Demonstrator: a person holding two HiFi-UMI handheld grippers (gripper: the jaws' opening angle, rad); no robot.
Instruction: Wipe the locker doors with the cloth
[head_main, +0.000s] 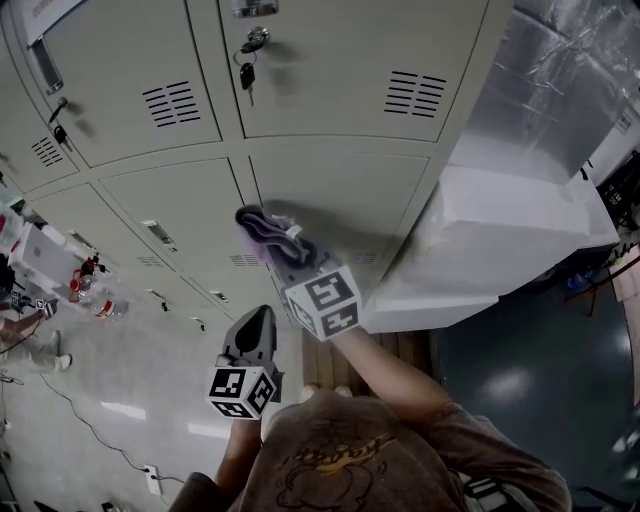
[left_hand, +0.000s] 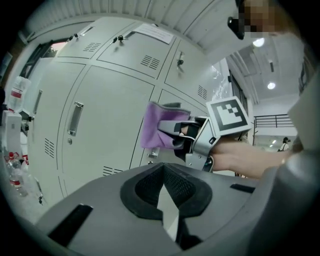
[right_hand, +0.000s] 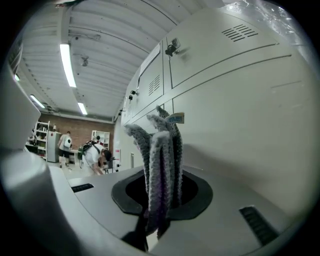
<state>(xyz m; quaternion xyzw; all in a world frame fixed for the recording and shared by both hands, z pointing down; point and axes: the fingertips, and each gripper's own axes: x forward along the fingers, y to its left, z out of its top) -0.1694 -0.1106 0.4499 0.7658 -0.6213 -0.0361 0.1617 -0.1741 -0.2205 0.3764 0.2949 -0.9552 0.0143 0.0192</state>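
My right gripper (head_main: 290, 255) is shut on a folded purple cloth (head_main: 266, 230) and holds it against a beige locker door (head_main: 340, 195) in the lower row. From the right gripper view the cloth (right_hand: 160, 165) stands up in folds between the jaws, with the door (right_hand: 245, 135) close on the right. My left gripper (head_main: 258, 320) hangs lower and to the left, off the lockers. Its jaws meet with nothing between them (left_hand: 164, 186). Ahead of it the left gripper view shows the cloth (left_hand: 159, 127) and the right gripper (left_hand: 187, 135) at the door.
Keys (head_main: 248, 62) hang from a lock on the upper door. A white ledge (head_main: 500, 230) and a foil-wrapped surface (head_main: 560, 80) adjoin the lockers on the right. Bottles and boxes (head_main: 85, 285) stand at the left. People (right_hand: 92, 152) are far back in the room.
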